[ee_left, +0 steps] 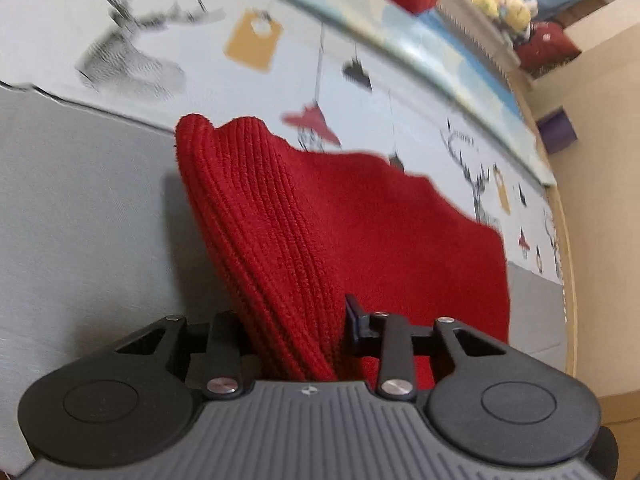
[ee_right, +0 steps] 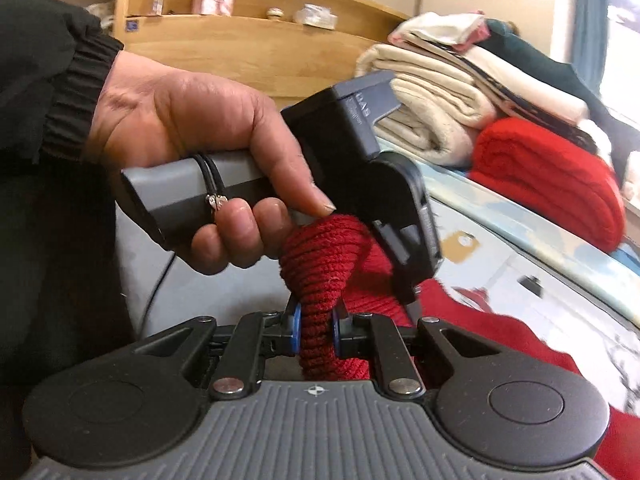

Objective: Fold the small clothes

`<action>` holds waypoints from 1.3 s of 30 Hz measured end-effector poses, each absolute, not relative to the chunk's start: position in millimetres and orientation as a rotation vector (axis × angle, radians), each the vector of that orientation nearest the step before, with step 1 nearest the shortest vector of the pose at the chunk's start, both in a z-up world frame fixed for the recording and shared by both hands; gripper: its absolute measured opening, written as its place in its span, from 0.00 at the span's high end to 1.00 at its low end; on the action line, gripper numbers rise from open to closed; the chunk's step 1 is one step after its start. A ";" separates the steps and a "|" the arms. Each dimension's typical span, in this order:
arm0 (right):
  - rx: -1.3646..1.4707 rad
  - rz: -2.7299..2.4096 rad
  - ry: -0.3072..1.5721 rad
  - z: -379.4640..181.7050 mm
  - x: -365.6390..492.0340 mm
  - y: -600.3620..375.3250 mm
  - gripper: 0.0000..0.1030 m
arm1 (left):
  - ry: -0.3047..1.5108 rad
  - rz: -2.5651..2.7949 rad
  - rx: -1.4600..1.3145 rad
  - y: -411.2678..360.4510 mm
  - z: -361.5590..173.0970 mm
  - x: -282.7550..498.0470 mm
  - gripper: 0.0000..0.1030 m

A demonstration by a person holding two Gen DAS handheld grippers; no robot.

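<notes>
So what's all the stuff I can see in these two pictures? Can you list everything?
red knit garment: one, red, held up over the mat, gripped by both tongs
play mat: one, pale with deer and house prints, under the garment
folded red knit: one, red, on the mat's far edge
folded blankets: a stack, cream and dark, behind the red knit
wooden headboard shelf: one, light wood, at the back, with small items
plush toys: several, yellow, far corner
left tongs: black, shut on the garment
right tongs: black with blue pads, shut on the garment
left hand: one, holding the left tongs' handle
</notes>
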State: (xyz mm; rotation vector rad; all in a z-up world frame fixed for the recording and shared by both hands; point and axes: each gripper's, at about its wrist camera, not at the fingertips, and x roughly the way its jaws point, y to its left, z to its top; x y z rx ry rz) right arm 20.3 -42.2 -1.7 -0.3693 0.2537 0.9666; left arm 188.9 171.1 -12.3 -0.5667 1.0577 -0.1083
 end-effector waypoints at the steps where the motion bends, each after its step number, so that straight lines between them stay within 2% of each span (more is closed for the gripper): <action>1: -0.349 0.985 0.252 3.4 19.7 -37.7 0.86 | 1.038 -0.098 -0.582 181.0 -4.7 182.1 0.64; 8: -0.190 1.074 0.270 26.6 19.3 -32.4 0.86 | 0.990 -0.060 -0.567 200.1 25.4 155.9 0.65; 16: -0.120 0.905 0.279 25.9 19.0 -105.0 0.86 | 0.879 -0.223 -0.507 110.3 50.3 177.8 0.65; 18: -0.077 0.824 0.283 26.1 21.6 -136.4 0.86 | 0.833 -0.297 -0.485 73.1 54.6 183.5 0.63; 22: 0.005 0.614 0.308 16.8 15.0 -205.9 0.87 | 0.775 -0.462 -0.496 13.9 59.6 190.4 0.50; 23: 0.018 0.544 0.328 12.2 14.5 -221.7 0.87 | 0.773 -0.506 -0.505 4.5 60.0 191.8 0.42; 25: 0.047 0.412 0.408 -1.3 19.5 -249.0 0.87 | 0.774 -0.509 -0.471 -8.6 58.5 193.3 0.38; 30: 0.244 0.226 0.734 -61.4 51.0 -307.5 0.87 | 0.917 -0.450 -0.368 -18.0 37.2 203.0 0.40; 33: 0.396 0.292 0.777 -73.5 58.5 -322.4 0.85 | 0.989 -0.482 -0.272 -22.5 25.6 204.6 0.44; 36: 0.516 0.336 0.746 -65.8 62.3 -328.4 0.75 | 1.039 -0.544 -0.155 -26.0 16.4 192.4 0.45; 38: 0.610 0.339 0.740 -65.1 68.5 -336.2 0.51 | 1.064 -0.558 -0.104 -30.2 10.6 187.5 0.49; 39: 0.659 0.335 0.740 -67.8 71.6 -339.8 0.48 | 1.071 -0.559 -0.084 -30.7 7.2 185.5 0.49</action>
